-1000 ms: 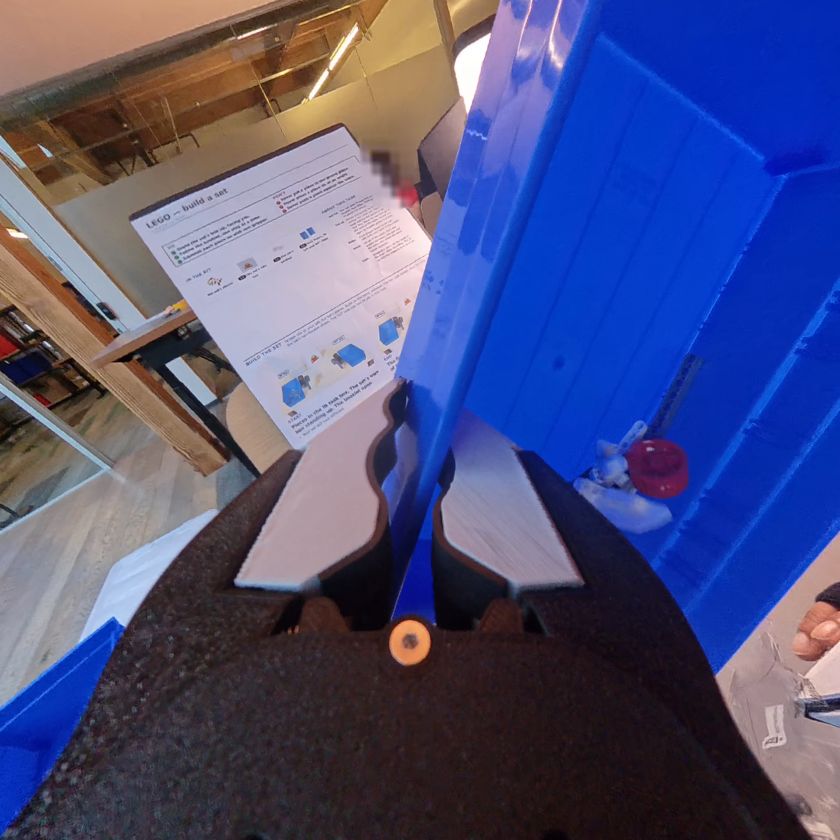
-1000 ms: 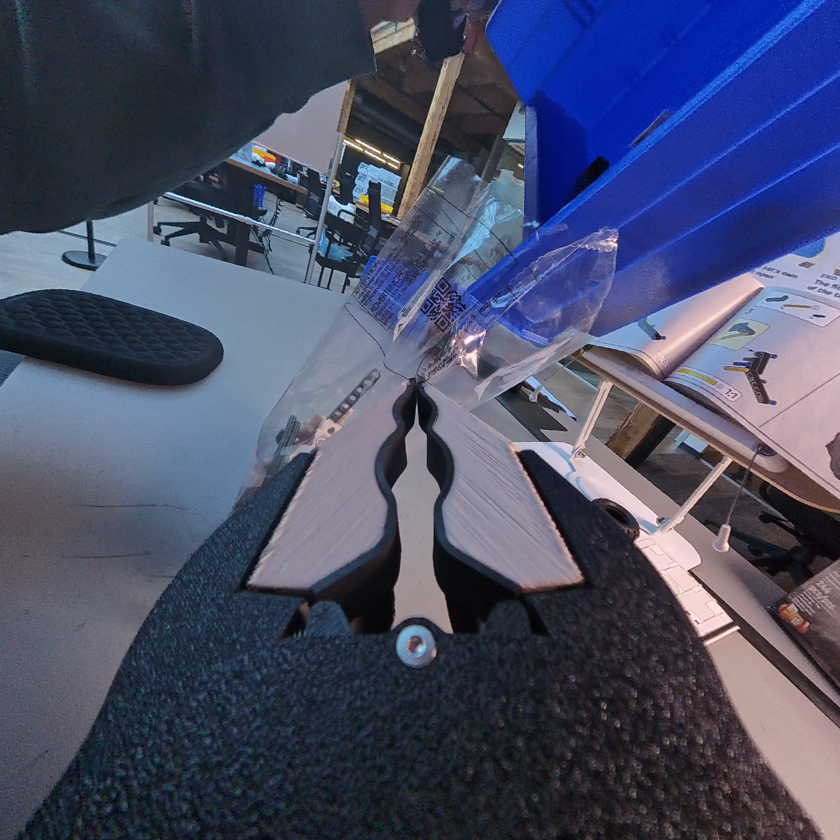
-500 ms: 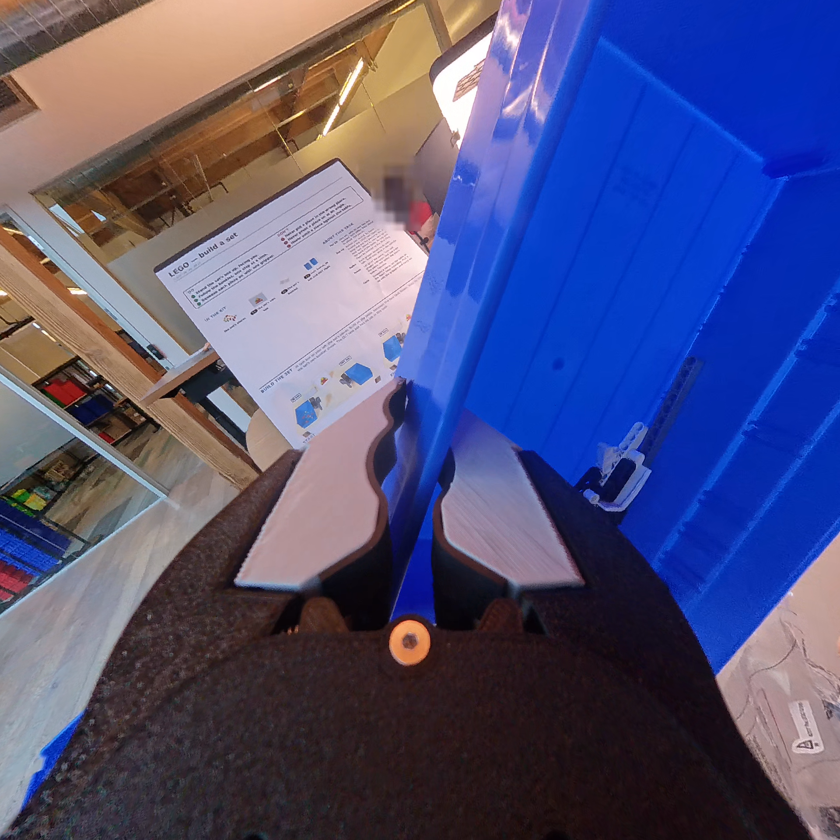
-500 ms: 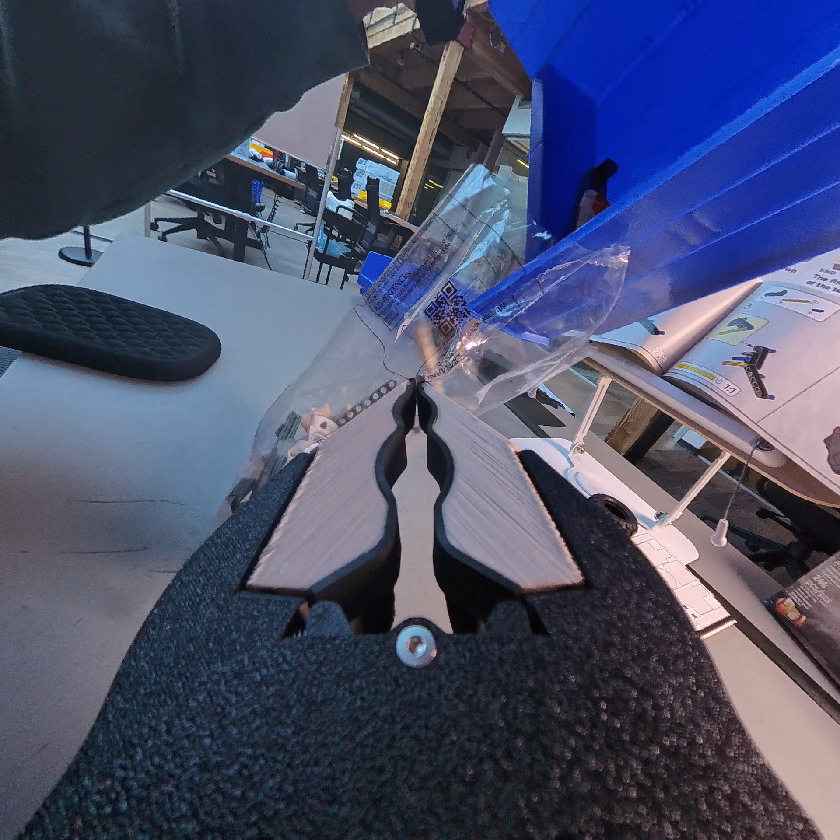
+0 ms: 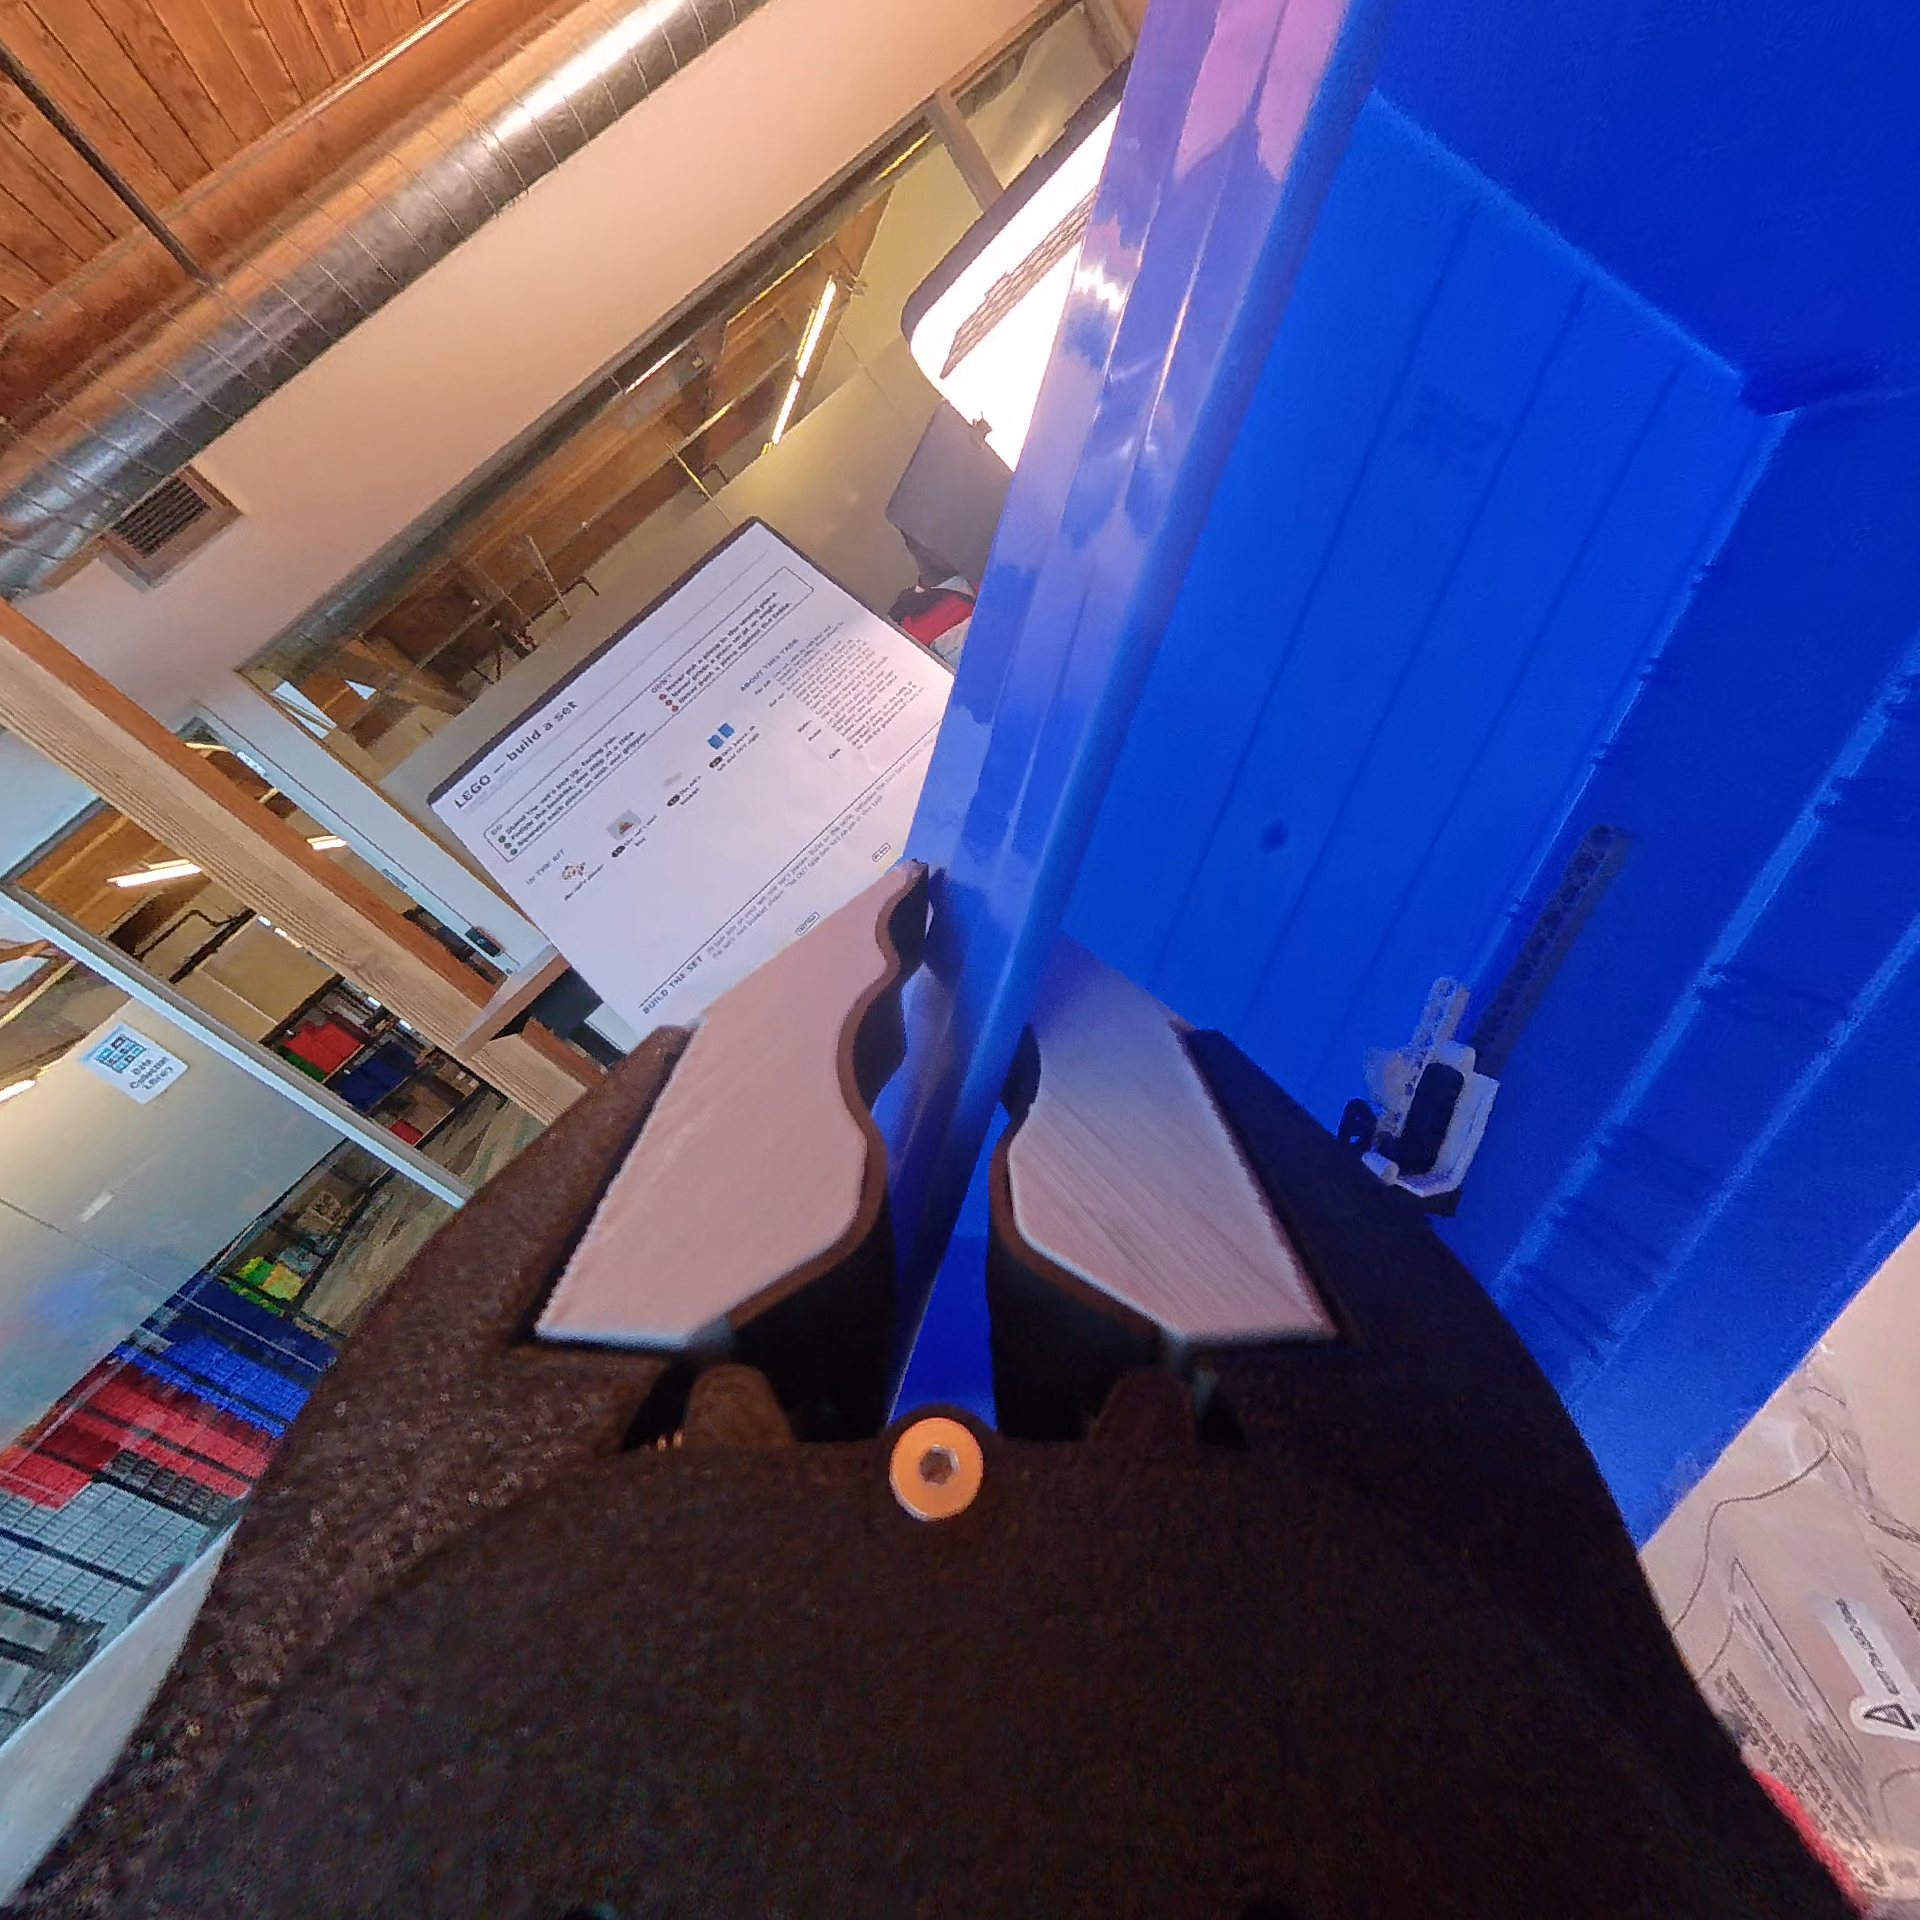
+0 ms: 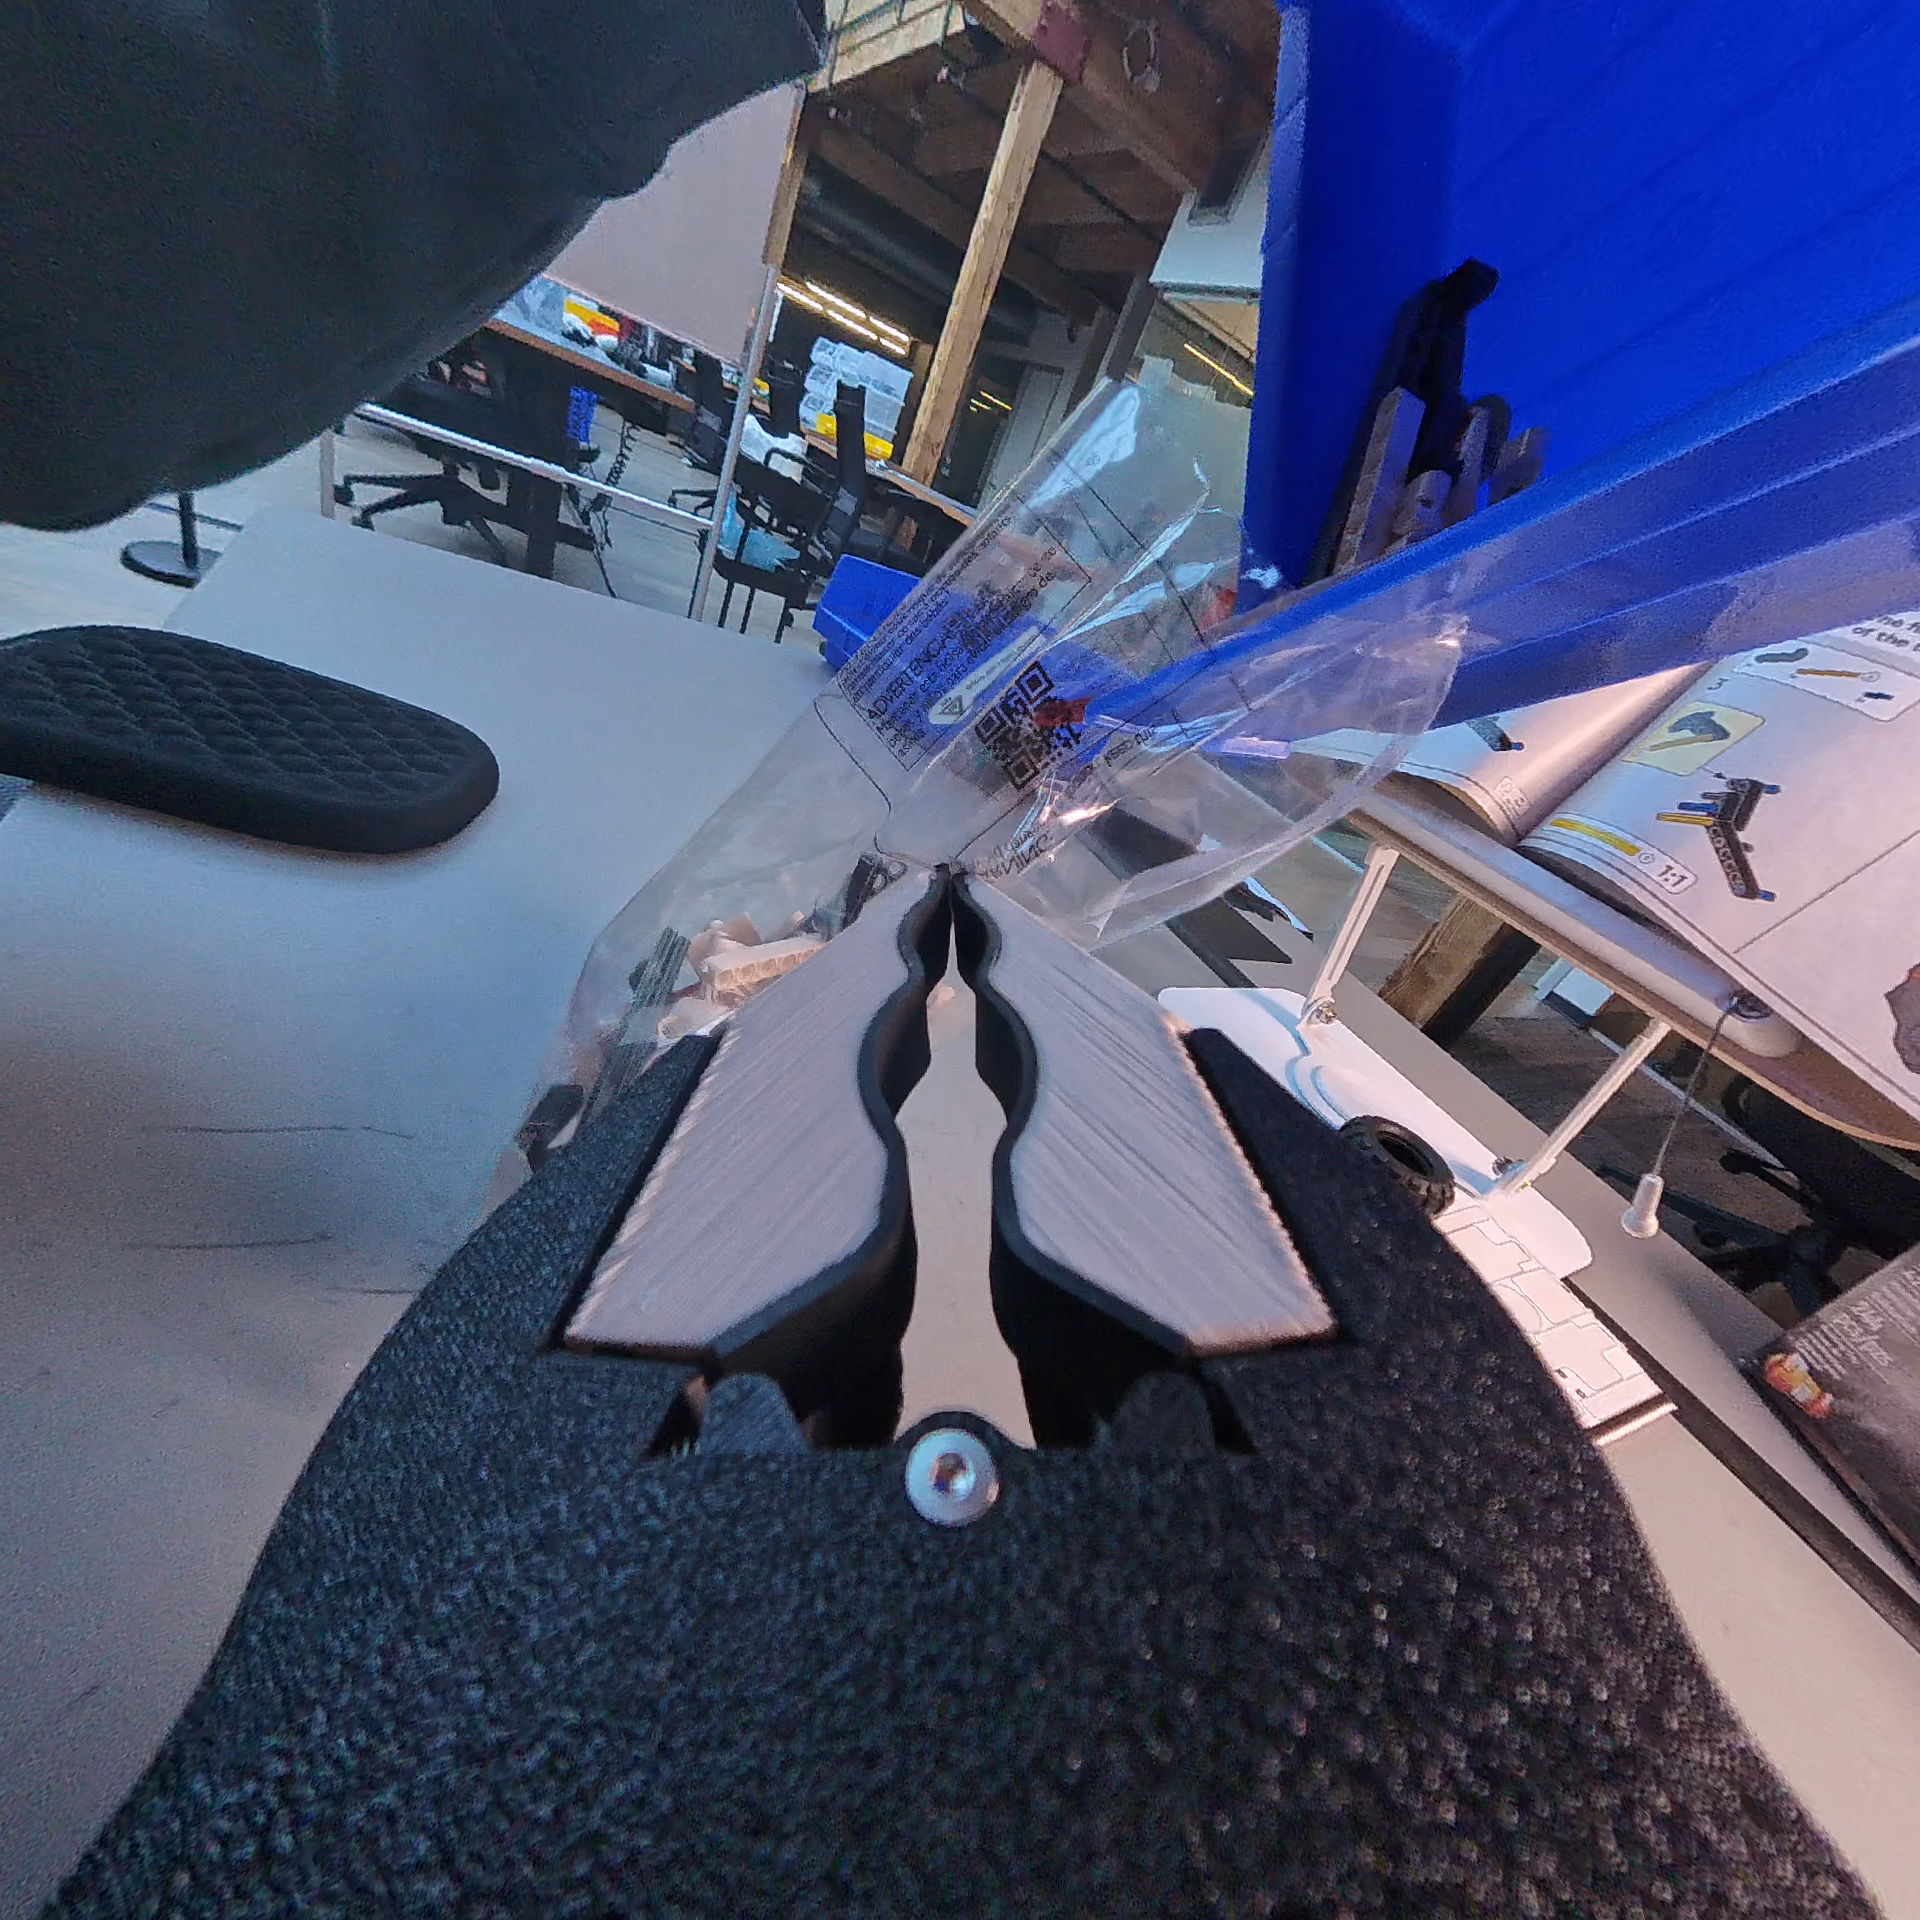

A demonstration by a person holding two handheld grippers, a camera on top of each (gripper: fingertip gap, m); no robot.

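Observation:
My left gripper [image 5: 961,914] is shut on the side wall of a blue plastic bin [image 5: 1351,665], which is lifted and tipped steeply. A white and black brick piece [image 5: 1429,1117] and a long dark beam [image 5: 1553,940] cling inside the bin. My right gripper [image 6: 951,883] is shut on the edge of a clear plastic bag [image 6: 1091,707] with small bricks [image 6: 727,956] in its bottom. The bag's open mouth sits under the tipped bin's [image 6: 1621,312] lip, where dark pieces [image 6: 1423,457] lie. The bag also shows in the left wrist view [image 5: 1808,1558], below the bin.
A white instruction sheet [image 5: 707,769] stands behind the bin. On the grey table [image 6: 260,1091] lie a black padded rest [image 6: 229,738], an open instruction booklet on a stand [image 6: 1714,769], a small black tyre [image 6: 1403,1158] on a white sheet and a dark sleeve [image 6: 312,208] overhead.
The bin has tipped up further. The red piece and loose white pieces have slid out of the bin; more bricks now lie in the bag. Both grippers kept their grip.

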